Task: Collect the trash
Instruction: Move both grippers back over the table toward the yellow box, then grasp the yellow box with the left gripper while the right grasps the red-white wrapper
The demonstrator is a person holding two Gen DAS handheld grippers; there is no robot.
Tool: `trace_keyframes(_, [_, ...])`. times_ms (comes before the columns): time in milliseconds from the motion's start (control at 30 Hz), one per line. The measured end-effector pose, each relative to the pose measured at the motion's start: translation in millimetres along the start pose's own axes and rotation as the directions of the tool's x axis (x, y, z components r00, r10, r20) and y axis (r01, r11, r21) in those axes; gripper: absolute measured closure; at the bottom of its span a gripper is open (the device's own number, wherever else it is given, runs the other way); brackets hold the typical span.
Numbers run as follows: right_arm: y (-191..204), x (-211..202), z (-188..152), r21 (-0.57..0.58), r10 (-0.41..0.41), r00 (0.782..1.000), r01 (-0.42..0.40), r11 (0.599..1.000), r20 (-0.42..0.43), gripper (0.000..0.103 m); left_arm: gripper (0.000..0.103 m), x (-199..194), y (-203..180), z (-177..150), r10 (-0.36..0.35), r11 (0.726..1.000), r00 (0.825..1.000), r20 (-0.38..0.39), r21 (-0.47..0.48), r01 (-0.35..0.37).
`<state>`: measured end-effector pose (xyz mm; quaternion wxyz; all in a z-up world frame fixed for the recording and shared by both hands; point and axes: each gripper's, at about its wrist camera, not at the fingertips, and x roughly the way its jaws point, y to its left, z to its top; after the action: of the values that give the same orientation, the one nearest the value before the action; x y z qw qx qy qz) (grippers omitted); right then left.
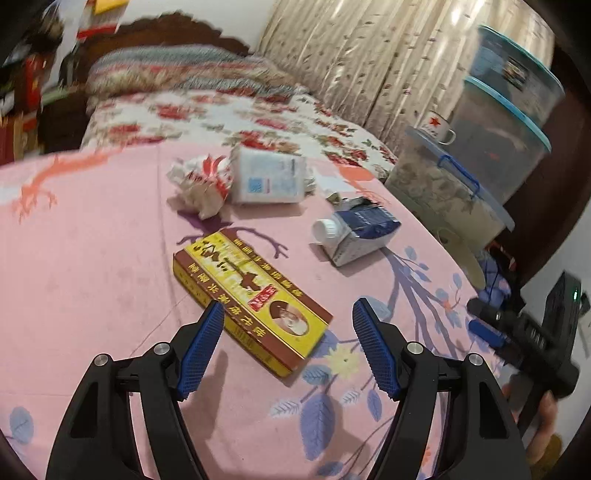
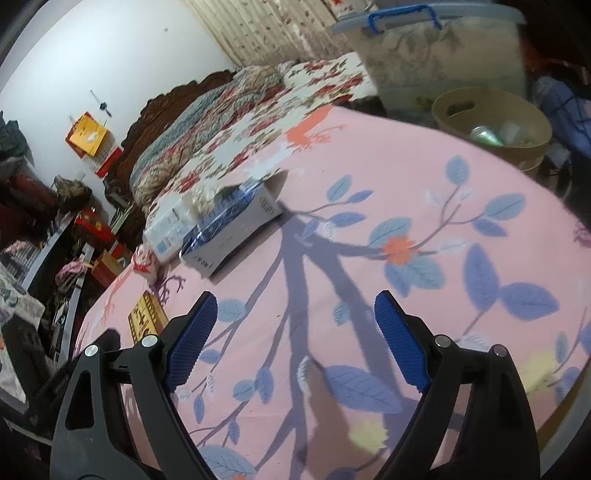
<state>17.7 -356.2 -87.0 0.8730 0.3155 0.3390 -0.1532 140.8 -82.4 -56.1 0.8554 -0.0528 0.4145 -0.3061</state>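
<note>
A bed (image 1: 110, 258) fills the room, covered by a pink sheet (image 2: 369, 184) printed with blue leaves. Beyond the sheet lies a floral quilt (image 1: 221, 114), then a striped pillow (image 1: 177, 70) against a dark carved headboard (image 1: 159, 33). Behind the headboard stands a white wall (image 2: 110, 55). A patterned curtain (image 1: 369, 55) hangs along the far side of the bed. Beside the bed, stacked clear bins (image 1: 509, 122) stand next to a tan basket (image 2: 491, 122). Cluttered shelves (image 2: 48, 240) occupy the opposite side.
</note>
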Motion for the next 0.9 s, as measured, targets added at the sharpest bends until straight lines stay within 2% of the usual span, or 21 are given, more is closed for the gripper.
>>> trace_keyframes(67, [4.0, 4.2, -1.6, -0.012, 0.007, 1.0, -0.007, 1.0, -0.01, 0.016, 0.018, 8.7, 2.8, 4.1, 0.015, 1.0, 1.0, -0.025, -0.023, -0.015])
trace_keyframes(100, [4.5, 5.2, -1.9, -0.015, 0.008, 1.0, -0.009, 1.0, -0.012, 0.016, 0.017, 14.7, 4.3, 6.3, 0.028, 0.999, 0.999, -0.041, -0.041, -0.03])
trace_keyframes(233, [3.5, 8.3, -2.0, -0.02, 0.011, 1.0, -0.011, 1.0, -0.019, 0.016, 0.016, 36.7, 3.6, 12.1, 0.039, 0.996, 0.995, -0.095, -0.076, -0.046])
trace_keyframes(400, [-3.4, 12.2, -1.2, -0.004, 0.008, 1.0, -0.008, 1.0, -0.03, 0.016, 0.015, 58.8, -3.8, 13.8, 0.148, 0.987, 0.982, -0.115, -0.051, -0.155])
trace_keyframes(433, [-4.2, 12.0, -0.9, -0.004, 0.006, 1.0, -0.006, 1.0, -0.029, 0.016, 0.016, 61.1, -6.0, 12.2, 0.172, 0.984, 0.979, -0.112, -0.033, -0.177])
trace_keyframes(533, [0.0, 14.5, 4.6, -0.024, 0.007, 1.0, -0.008, 1.0, -0.029, 0.016, 0.032, 59.8, -9.2, 8.7, 0.223, 0.975, 0.97, -0.097, 0.013, -0.223])
trace_keyframes(567, [3.7, 15.6, 6.6, -0.039, 0.01, 1.0, -0.011, 0.999, -0.029, 0.016, 0.035, 57.6, -6.8, 8.7, 0.213, 0.977, 0.972, -0.095, 0.01, -0.213])
trace_keyframes(633, [20.2, 18.8, 13.8, -0.103, 0.027, 0.999, -0.03, 0.994, -0.027, 0.016, 0.038, 48.1, 1.2, 5.6, 0.205, 0.979, 0.975, -0.085, -0.006, -0.206])
trace_keyframes(700, [41.6, 22.0, 21.7, -0.172, 0.058, 0.998, -0.06, 0.983, -0.018, 0.018, 0.039, 36.7, 11.5, 2.3, 0.229, 0.973, 0.971, -0.068, -0.012, -0.23])
trace_keyframes(833, [93.9, 46.5, 55.1, -0.32, 0.138, 0.99, -0.141, 0.937, -0.031, 0.023, 0.039, 19.4, 43.5, 3.6, 0.279, 0.957, 0.959, -0.042, -0.075, -0.282])
trace_keyframes(900, [118.3, 78.2, 85.7, -0.355, 0.143, 0.986, -0.163, 0.921, -0.081, 0.024, 0.039, 15.7, 60.4, 5.2, 0.232, 0.961, 0.971, -0.047, -0.143, -0.237])
